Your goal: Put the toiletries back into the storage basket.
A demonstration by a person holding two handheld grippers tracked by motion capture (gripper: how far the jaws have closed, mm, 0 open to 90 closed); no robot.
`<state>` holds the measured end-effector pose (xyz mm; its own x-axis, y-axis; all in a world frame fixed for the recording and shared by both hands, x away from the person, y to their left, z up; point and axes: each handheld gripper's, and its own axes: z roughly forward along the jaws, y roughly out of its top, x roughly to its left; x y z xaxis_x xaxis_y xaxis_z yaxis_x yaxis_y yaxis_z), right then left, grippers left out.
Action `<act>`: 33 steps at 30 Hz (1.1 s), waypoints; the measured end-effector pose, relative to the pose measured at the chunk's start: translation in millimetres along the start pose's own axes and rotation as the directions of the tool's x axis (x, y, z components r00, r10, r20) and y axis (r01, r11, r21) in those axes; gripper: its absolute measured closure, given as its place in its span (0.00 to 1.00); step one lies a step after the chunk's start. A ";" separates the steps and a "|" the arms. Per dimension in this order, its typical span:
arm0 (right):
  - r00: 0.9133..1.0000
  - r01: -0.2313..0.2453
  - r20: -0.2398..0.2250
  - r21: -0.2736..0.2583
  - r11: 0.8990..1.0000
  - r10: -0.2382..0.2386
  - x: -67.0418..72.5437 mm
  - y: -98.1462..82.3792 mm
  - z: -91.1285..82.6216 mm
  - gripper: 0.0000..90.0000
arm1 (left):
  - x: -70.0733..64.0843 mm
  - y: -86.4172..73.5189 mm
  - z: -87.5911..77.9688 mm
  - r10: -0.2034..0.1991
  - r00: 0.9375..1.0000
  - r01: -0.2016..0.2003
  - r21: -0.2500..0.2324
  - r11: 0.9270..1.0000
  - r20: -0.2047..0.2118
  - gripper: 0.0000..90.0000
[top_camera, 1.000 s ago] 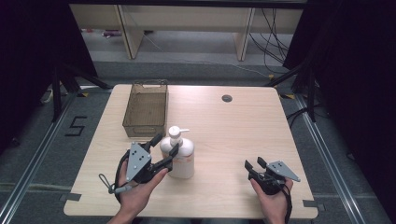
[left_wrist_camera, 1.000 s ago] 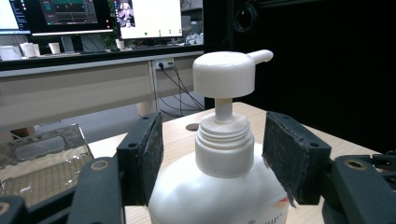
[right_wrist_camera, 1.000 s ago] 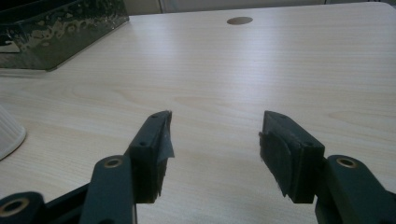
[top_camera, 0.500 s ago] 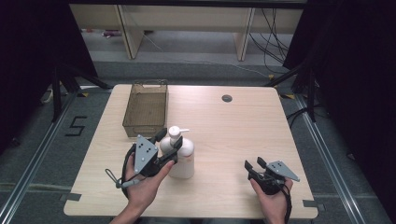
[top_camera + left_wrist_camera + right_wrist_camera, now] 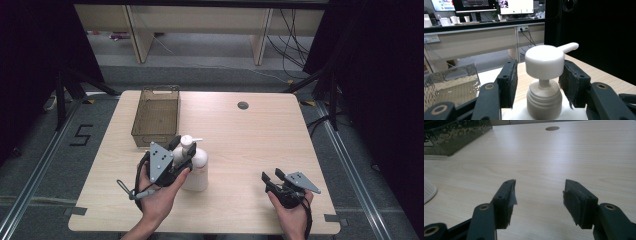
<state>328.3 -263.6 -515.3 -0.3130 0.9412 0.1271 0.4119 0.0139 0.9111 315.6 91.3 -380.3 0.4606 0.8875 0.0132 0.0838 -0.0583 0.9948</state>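
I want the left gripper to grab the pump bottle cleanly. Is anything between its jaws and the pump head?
Nothing visible. The left gripper straddles the pump bottle; its jaws have just been closing, with the white pump head between them and narrow gaps on both sides.

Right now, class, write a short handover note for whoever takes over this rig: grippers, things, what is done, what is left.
Left gripper: jaws have just been closing around the pump bottle's neck; a gap shows on both sides of the pump head, so no grip yet.
Right gripper: open, nothing between its jaws, low over the table at the near right.
Bottle: upright, near left of centre. Basket: behind it, at the far left.
Done: left jaws placed at the neck.
Left: probably close, then move the bottle.
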 end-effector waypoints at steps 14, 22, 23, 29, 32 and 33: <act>1.000 -0.018 -0.021 0.015 1.000 0.018 0.8 0.6 -0.9 0.48 | -2.5 2.8 2.5 -0.003 1.000 0.003 0.000 1.000 -0.002 0.65; 0.999 -0.027 -0.025 0.016 1.000 0.027 1.1 0.2 0.1 0.48 | -1.3 3.7 1.3 -0.015 1.000 0.015 0.003 1.000 0.015 0.66; 0.999 -0.022 -0.026 0.017 1.000 0.023 0.7 0.3 0.0 0.48 | -0.9 3.8 1.1 -0.017 1.000 0.017 0.001 1.000 0.016 0.66; 0.999 -0.025 -0.029 0.017 1.000 0.026 0.5 0.5 -0.1 0.48 | 2.2 10.8 -1.7 -0.009 1.000 0.010 -0.016 1.000 0.030 0.66; 0.999 -0.025 -0.028 0.017 1.000 0.025 0.6 0.5 -0.1 0.48 | 5.0 14.0 -2.3 -0.012 0.999 0.013 -0.024 1.000 0.031 0.66; 0.999 -0.024 -0.029 0.014 1.000 0.025 0.9 0.3 0.4 0.48 | 7.9 16.9 -3.2 -0.016 0.999 0.017 -0.028 0.999 0.032 0.66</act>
<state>328.5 -262.7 -515.1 -0.3278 0.9309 0.1609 0.4310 -0.0042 0.9023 317.8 98.8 -363.0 0.4874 0.8732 -0.0056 0.0662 -0.0305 0.9973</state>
